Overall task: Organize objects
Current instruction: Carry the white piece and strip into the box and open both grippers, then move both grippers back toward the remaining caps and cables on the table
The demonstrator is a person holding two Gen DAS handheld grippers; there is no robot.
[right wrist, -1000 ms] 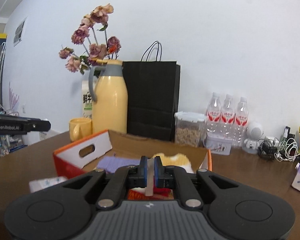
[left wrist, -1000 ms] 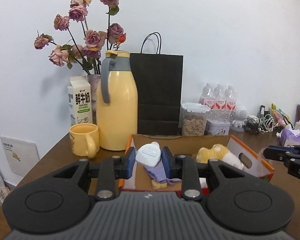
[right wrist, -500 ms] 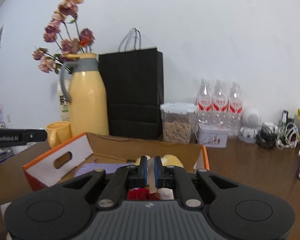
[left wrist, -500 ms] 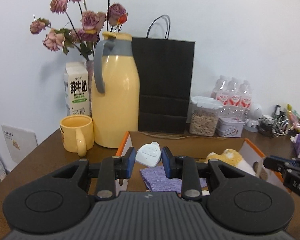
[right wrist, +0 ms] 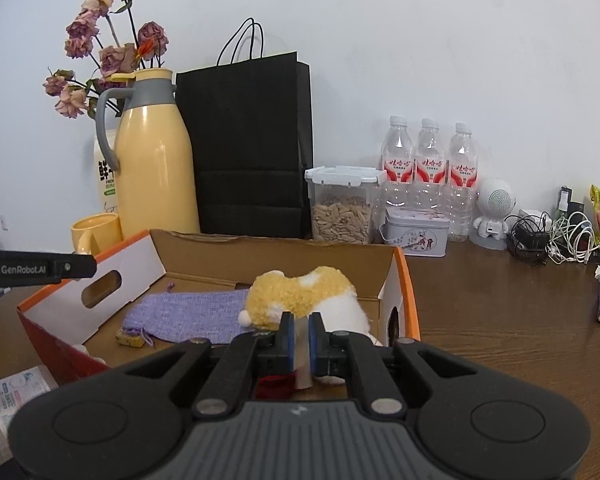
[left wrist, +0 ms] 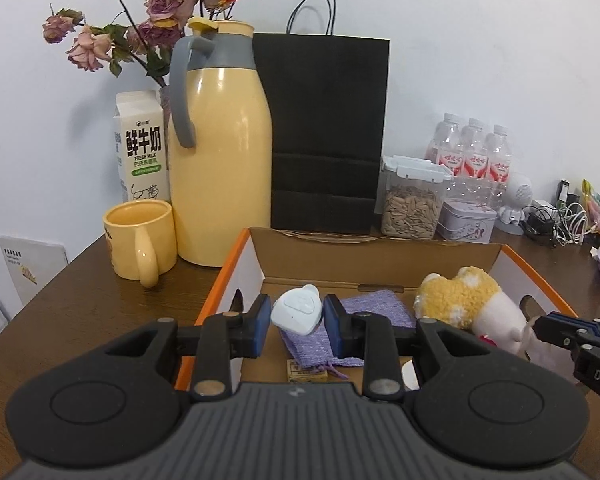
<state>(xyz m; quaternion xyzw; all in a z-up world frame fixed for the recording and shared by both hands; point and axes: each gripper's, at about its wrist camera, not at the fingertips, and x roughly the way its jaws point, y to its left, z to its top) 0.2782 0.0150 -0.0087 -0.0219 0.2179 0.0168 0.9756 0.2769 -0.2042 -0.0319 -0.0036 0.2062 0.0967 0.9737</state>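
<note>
L gripper (left wrist: 296, 326) is gripping a small white rounded gadget (left wrist: 298, 314) btwn its blue pads, jaws part open around it. They've just been opening a touch, but both pads are still looking pressed on it w/ the gadget sitting right in the gap. Under and just past the jaws is the open cardboard box (left wrist: 380, 252) w/ orange edges. A purple knit cloth (left wrist: 374, 308) is lying on the box floor right beneath the jaws, a small yellowish block (left wrist: 306, 372) is sitting a bit nearer the camera below them, and a yellow/white plush toy (left wrist: 460, 300) is lying off to the right of the jaws.

R gripper (right wrist: 300, 338) is pinching a thin pale strip (right wrist: 301, 354), some card or paper, can't tell exactly what. Jaws are nearly clenched w/ just that sliver btwn the pads. Plush toy (right wrist: 300, 294) is sitting just ahead of the jaws, inside the box (right wrist: 280, 254). Purple cloth (right wrist: 188, 314) is lying ahead and left of them. Something dark red (right wrist: 274, 386) is showing below the jaws, mostly hidden.

Yellow thermos (left wrist: 220, 160) and black paper bag (left wrist: 324, 132) are standing well beyond the box.
</note>
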